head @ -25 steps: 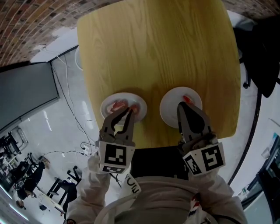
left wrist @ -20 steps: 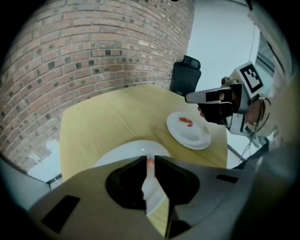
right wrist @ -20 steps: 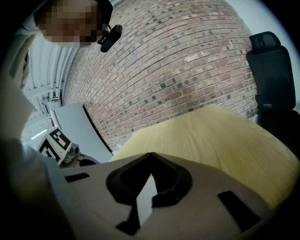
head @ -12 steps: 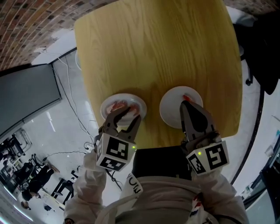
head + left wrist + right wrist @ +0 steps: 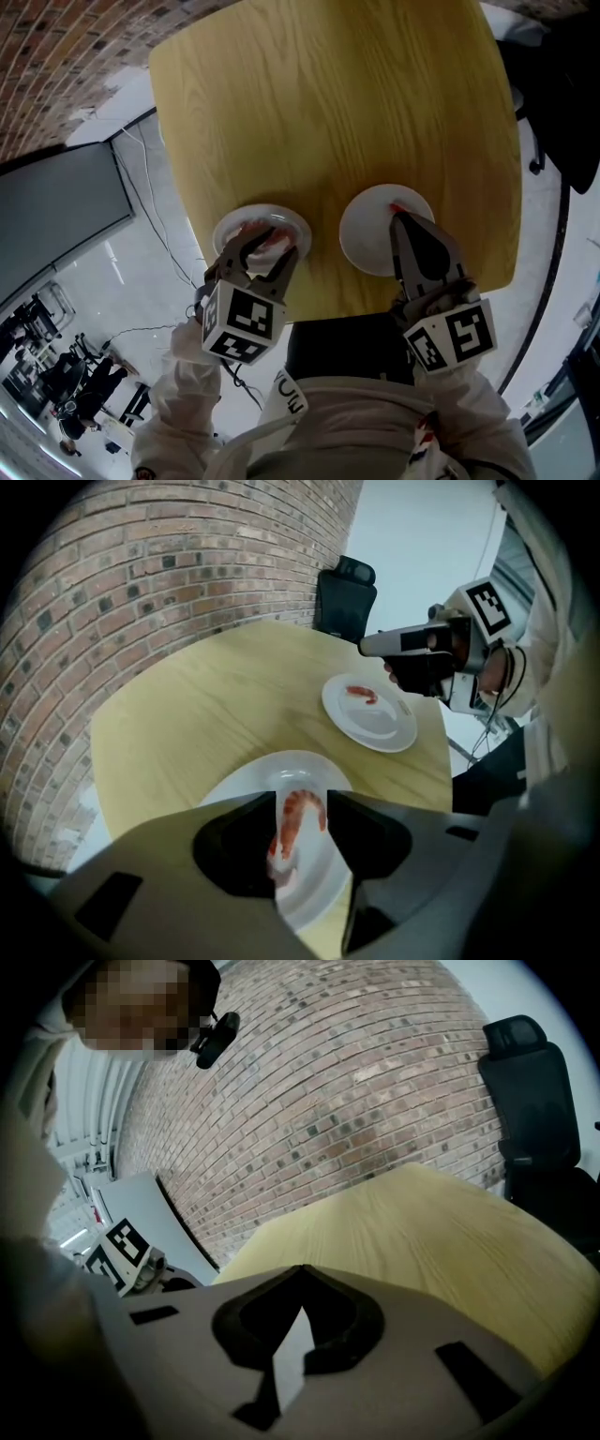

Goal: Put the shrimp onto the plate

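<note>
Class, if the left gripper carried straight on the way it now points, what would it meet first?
Probably the shrimp lying on the plate. The left gripper points down at it, and its jaws, which have just been opening, stand either side of it. Depth is uncertain.

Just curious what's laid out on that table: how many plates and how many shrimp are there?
Plates: 2
Shrimp: 2 in sight, one per plate; more may be hidden
Total: 4

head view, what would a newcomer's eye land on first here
Two white plates on the yellow table, each with a gripper over it. The left gripper, whose fingers have just been opening, straddles a shrimp lying on the left plate; the shut right gripper is over the right plate.
</note>
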{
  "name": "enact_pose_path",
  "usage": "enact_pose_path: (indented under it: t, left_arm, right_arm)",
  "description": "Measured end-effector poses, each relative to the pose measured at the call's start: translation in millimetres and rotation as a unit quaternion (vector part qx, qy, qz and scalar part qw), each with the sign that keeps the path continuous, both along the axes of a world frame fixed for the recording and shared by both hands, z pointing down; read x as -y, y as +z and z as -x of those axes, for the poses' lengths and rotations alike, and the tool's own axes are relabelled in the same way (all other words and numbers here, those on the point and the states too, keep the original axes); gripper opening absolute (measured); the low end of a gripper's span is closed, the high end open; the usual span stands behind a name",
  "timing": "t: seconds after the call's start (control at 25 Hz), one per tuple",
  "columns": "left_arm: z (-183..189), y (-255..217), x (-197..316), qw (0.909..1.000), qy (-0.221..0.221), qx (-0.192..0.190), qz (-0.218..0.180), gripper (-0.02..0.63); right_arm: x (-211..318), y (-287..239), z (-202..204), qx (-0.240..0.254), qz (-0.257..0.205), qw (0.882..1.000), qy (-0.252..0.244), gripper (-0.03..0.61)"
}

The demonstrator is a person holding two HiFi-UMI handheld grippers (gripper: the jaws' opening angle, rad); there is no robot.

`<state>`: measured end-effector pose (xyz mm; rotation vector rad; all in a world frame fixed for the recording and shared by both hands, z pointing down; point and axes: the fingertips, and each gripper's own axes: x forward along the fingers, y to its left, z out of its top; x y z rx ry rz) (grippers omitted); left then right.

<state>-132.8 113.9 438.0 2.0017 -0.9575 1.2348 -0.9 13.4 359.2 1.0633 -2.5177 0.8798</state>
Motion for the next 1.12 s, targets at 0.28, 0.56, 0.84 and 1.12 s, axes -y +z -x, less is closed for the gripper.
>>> enact_pose_path:
  t: [0.28, 0.56, 0.84, 1.12]
  left_arm:
    - [5, 8, 2, 0.9987, 0.035, 0.038, 0.000, 0.160]
    - [3, 12, 0, 0.9990, 0.026, 0.033, 0.013, 0.159]
    - [7, 15, 2, 0.9998, 0.016, 0.012, 0.010, 0.159]
    - [7, 11, -1, 0.9996, 0.023, 0.015, -0.002, 0.158]
  right_arm:
    - [7, 1, 7, -0.002, -0.002, 1.000, 0.000, 0.024]
    - [5, 3, 8, -0.001, -0.001, 1.000, 0.002, 0.024]
    - [4, 5, 14, 0.002, 0.001, 1.000, 0.007, 0.025]
    - [-1, 0, 11, -0.003, -0.001, 1.000, 0.017, 0.023]
